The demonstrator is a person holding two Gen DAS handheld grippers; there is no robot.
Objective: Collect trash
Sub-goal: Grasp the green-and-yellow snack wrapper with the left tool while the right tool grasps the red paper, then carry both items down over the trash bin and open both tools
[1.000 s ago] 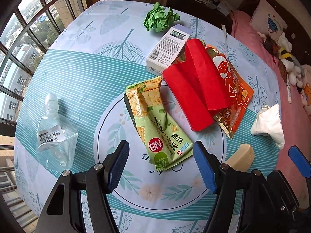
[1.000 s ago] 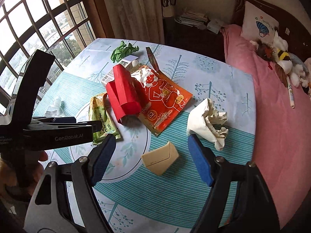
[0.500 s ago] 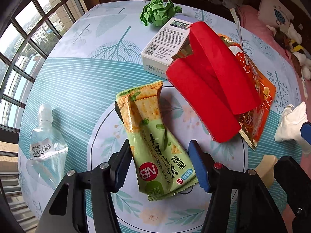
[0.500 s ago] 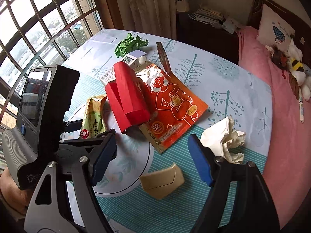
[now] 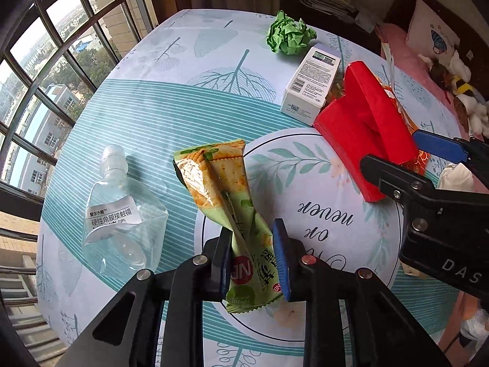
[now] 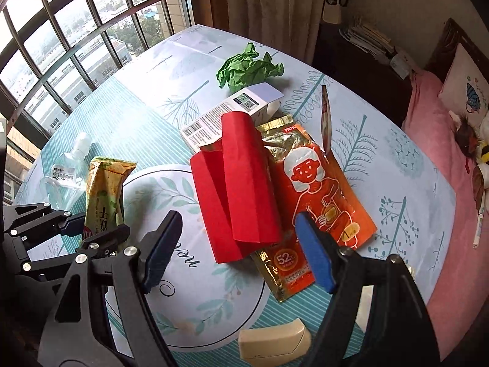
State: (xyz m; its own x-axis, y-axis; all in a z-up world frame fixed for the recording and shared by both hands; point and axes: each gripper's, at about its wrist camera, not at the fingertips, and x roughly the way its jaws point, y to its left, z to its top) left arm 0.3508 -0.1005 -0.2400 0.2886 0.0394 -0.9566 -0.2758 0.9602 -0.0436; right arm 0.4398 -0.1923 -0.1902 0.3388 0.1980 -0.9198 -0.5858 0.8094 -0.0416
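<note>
On the round table (image 5: 146, 113) lies a green cracker wrapper (image 5: 214, 177). My left gripper (image 5: 251, 229) points down with its jaws closing on the wrapper's near end. Both pads press the wrapper, which is bunched between them. Seen from the right wrist, that left gripper (image 6: 76, 223) pinches the same wrapper (image 6: 107, 183). My right gripper (image 6: 238, 215) hangs open above a folded red paper (image 6: 244, 183) and an orange foil packet (image 6: 321, 189), with nothing between its fingers. From the left wrist, the right gripper (image 5: 406, 153) sits over the red paper (image 5: 360, 122).
A clear pouch (image 5: 122, 214) lies left of the wrapper. A white box (image 5: 311, 82) and a crumpled green paper (image 5: 288, 36) sit farther back. A beige piece (image 6: 272, 342) lies near the table's front edge, a white tissue (image 5: 455, 174) at right. A pink bed (image 6: 443, 153) borders the table.
My left gripper moved in over the green wrapper and its jaws narrowed onto it. The right gripper swung left and down, from over the beige piece to over the red paper.
</note>
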